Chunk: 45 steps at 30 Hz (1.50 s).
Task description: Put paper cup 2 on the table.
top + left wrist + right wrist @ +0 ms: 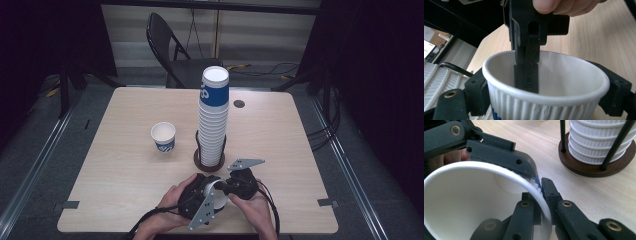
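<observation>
Two grippers share one white ribbed paper cup (544, 82) with a blue band, held just above the light wooden tabletop (125, 175) at its six o'clock edge. The left gripper (544, 105) clamps the cup's outside, one black jaw on each side of the wall. The right gripper (541, 202) pinches the rim, one jaw inside, one outside, closed on the paper. Judging by this double hold, one gripper steadies the cup while the other works at its rim, perhaps to pull nested cups apart. Near the centre stands a tall stack of matching white cups (214, 120) in a dark round wire-post holder (207, 162). At nine o'clock of that stack sits a single upright blue-banded paper cup (163, 136), apart from it.
</observation>
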### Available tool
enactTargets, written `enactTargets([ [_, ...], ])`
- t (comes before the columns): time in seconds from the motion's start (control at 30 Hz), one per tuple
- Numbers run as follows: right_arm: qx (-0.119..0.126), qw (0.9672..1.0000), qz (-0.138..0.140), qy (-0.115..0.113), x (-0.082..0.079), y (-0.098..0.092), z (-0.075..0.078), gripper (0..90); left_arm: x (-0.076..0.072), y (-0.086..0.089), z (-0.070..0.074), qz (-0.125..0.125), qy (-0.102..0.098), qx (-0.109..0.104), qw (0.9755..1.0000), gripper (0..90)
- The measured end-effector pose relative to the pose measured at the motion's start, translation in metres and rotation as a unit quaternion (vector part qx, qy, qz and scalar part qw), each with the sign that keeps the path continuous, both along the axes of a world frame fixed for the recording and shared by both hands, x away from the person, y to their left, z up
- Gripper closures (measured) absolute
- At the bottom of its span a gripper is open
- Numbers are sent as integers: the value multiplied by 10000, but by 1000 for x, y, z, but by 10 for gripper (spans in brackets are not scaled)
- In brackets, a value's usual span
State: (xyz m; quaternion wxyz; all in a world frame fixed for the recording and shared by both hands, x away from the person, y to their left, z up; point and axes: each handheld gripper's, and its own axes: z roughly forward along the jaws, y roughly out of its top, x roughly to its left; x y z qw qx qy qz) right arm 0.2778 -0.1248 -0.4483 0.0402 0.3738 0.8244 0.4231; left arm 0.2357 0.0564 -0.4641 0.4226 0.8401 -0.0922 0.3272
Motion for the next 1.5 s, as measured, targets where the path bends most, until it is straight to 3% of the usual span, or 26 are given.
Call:
enactTargets([
  [0.3, 17, 10000, -32, 46, 1, 0, 0, 868, 1, 1, 0, 65, -29, 7, 10000, 178],
  [0.5, 118, 9998, -142, -74, -1, -4, 2, 789, 4, 6, 1, 219, 83, -297, 9993, 189],
  [0.63, 202, 9994, -231, -133, -2, -7, 2, 750, 6, 9, 2, 338, 240, -459, 9981, 191],
  [0.9, 585, 9959, -421, -543, -9, -15, 4, 671, 16, 17, 3, 710, 572, -880, 9919, 188],
  [1.0, 725, 9932, -552, -723, -11, -19, 6, 632, 21, 23, 3, 799, 854, -1119, 9868, 188],
  [1.1, 867, 9900, -700, -867, -12, -23, 8, 580, 28, 28, 4, 964, 1058, -1214, 9822, 186],
  [1.3, 1012, 9844, -961, -1070, -11, -30, 6, 458, 39, 44, 6, 1209, 1453, -1599, 9689, 186],
  [1.4, 1057, 9805, -1167, -1176, -12, -34, 4, 391, 46, 55, 9, 1372, 1630, -1892, 9585, 186],
  [1.43, 1109, 9782, -1255, -1224, -12, -37, 3, 388, 47, 58, 10, 1418, 1660, -1935, 9565, 186],
  [1.5, 1109, 9758, -1368, -1299, -13, -40, 2, 365, 50, 64, 12, 1534, 1770, -2104, 9492, 185],
])
